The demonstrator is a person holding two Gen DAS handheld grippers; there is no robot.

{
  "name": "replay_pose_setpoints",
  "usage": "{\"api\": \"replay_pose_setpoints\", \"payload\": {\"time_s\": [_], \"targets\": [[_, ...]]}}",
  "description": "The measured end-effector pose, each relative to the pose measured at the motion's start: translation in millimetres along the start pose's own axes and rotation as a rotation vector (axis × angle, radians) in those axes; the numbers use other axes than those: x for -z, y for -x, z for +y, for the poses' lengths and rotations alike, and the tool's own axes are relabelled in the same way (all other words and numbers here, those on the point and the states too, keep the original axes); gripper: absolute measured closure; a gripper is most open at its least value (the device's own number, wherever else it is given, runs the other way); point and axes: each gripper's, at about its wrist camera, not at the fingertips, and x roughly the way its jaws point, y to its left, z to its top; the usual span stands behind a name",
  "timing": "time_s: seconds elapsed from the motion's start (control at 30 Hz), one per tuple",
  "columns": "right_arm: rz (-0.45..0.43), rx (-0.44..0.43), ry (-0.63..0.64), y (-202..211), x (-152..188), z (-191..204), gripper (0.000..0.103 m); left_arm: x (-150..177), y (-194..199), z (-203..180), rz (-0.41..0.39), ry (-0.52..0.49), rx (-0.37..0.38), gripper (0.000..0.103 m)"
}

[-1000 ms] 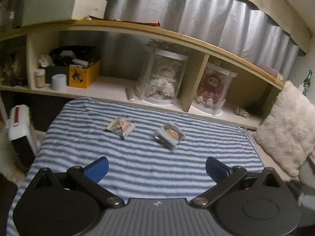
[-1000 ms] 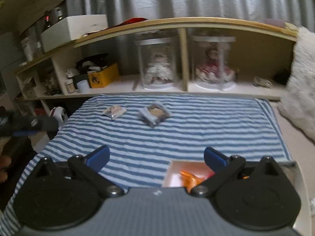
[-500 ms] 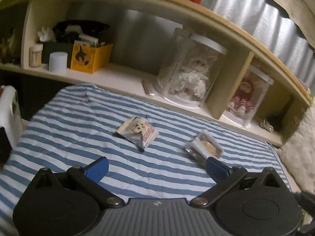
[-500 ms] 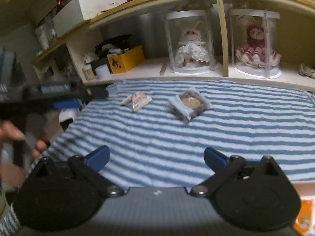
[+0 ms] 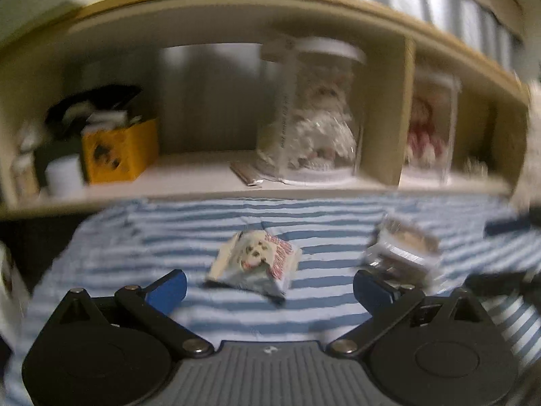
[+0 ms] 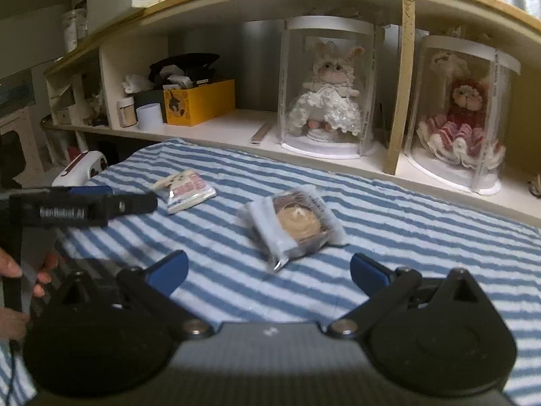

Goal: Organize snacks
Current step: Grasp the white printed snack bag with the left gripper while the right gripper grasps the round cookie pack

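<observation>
Two snack packets lie on a blue-and-white striped cloth [image 6: 422, 237]. A white packet with a red print and a dog face [image 5: 255, 262] lies just ahead of my open left gripper [image 5: 269, 287], between its blue fingertips. A clear-wrapped round brown pastry [image 6: 294, 225] lies just ahead of my open right gripper [image 6: 268, 271]; it also shows at the right in the left wrist view [image 5: 402, 250]. The white packet shows in the right wrist view [image 6: 184, 191], with the left gripper [image 6: 111, 199] beside it. Both grippers are empty.
A low wooden shelf [image 6: 236, 125] runs behind the cloth. It holds two clear doll cases [image 6: 326, 88] [image 6: 461, 115], a yellow box [image 6: 197, 101], a white cup [image 6: 148, 115] and jars. A white object [image 6: 81, 169] sits off the cloth's left edge.
Both grippers have moved forward and lower toward the packets. The left now has the white packet between its fingertips' line; the right is close behind the pastry. The left view is motion-blurred.
</observation>
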Motion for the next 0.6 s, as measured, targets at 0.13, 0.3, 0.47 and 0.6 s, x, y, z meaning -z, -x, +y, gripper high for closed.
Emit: {"api": "replay_pose_setpoints", "payload": {"time_s": [0.13,0.3,0.47,0.6], "targets": [[0.019,-0.020,0.097,-23,-11,-8,0.000,-5,-30,5,0.042,-0.108,0.006,0.000],[0.077,0.007,0.279,-58,-21,-12,0.000,-11,-53,10,0.069,-0.131,0.029,0.001],[0.111,0.002,0.359,-84,-25,-13,0.000,-9,-59,7,0.082,-0.116,0.059,0.035],[0.155,-0.024,0.321,-93,-28,-13,0.006,-14,-53,-1,0.120,-0.111,0.077,0.046]]}}
